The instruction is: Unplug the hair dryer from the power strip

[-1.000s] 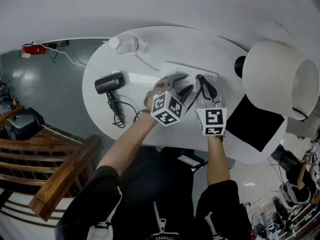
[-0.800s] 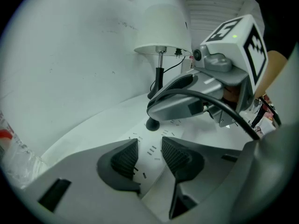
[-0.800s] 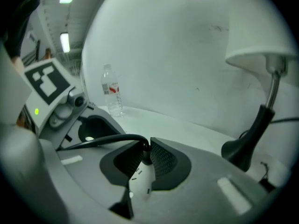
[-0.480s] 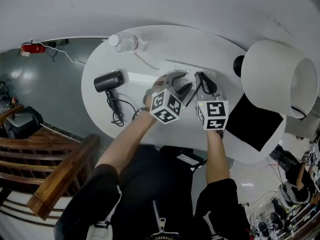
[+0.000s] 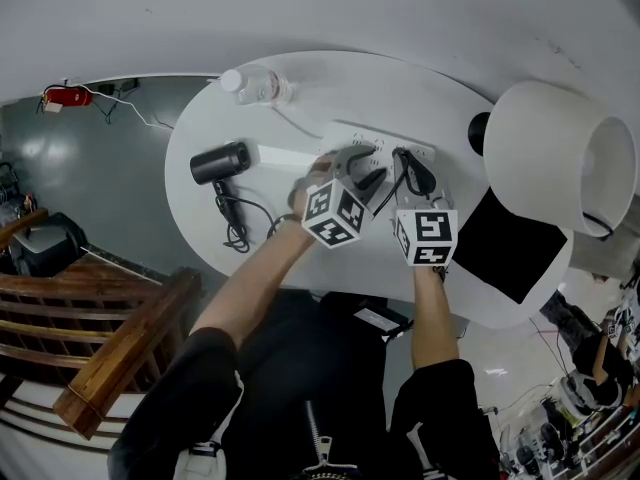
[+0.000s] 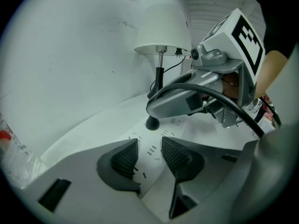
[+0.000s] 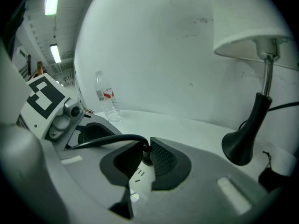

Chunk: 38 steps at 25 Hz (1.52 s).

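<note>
the black plug (image 7: 145, 157) was pinched between the jaws of the right gripper (image 7: 146, 148) at the power strip (image 7: 140, 177), while the left gripper (image 6: 149, 146), at its nine o'clock, was held spread over the strip, and the hair dryer (image 5: 220, 164) was laid near the table's (image 5: 300, 88) nine o'clock edge.

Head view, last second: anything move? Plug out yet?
Nothing visibly changed. The right gripper stays closed on the black plug, which is still in the power strip. The left gripper stays open over the strip. The hair dryer and the bottle have not moved.
</note>
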{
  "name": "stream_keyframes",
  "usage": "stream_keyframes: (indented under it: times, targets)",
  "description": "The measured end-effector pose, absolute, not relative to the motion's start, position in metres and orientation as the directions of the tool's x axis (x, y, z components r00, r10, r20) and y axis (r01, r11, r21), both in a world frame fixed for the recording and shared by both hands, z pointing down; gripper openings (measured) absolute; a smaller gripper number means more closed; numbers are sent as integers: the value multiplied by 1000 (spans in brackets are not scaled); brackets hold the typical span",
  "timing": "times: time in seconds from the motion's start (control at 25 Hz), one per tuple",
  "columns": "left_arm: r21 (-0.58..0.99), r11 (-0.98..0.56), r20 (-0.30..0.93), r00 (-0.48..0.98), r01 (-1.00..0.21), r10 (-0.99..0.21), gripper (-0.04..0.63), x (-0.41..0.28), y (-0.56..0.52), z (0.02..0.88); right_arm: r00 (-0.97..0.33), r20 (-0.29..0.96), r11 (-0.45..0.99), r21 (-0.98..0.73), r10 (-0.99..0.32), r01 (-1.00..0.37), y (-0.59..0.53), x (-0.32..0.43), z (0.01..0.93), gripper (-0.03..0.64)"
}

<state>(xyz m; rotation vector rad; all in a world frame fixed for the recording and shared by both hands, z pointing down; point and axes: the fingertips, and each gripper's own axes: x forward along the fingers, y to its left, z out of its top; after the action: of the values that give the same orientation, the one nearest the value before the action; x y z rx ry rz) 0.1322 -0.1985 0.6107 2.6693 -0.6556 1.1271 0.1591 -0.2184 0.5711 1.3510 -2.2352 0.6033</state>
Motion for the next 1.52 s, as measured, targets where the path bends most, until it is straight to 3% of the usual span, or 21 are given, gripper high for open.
stream_keyframes:
  times: [0.2, 0.32, 0.44, 1.32, 1.52]
  targets:
    - [-2, -883, 716, 616, -469, -329, 167, 133, -200, 612, -425, 536, 381, -199, -729, -903, -234, 163, 557, 46]
    - [1, -883, 715, 617, -469, -327, 167, 134, -202, 611, -435, 464, 435, -116, -772, -893, -265, 157, 509, 46]
    - [2, -881, 716, 615, -474, -330, 167, 132, -200, 611, -452, 475, 485, -61, -754, -872, -263, 149, 497, 48]
    - [0, -873, 713, 612, -487, -341, 167, 133, -204, 605, -390, 533, 442, -33, -751, -896, -224, 163, 512, 51]
    - [-52, -885, 690, 624, -463, -367, 136, 132, -198, 586, -382, 528, 429, -37, -758, -902, -213, 165, 504, 51]
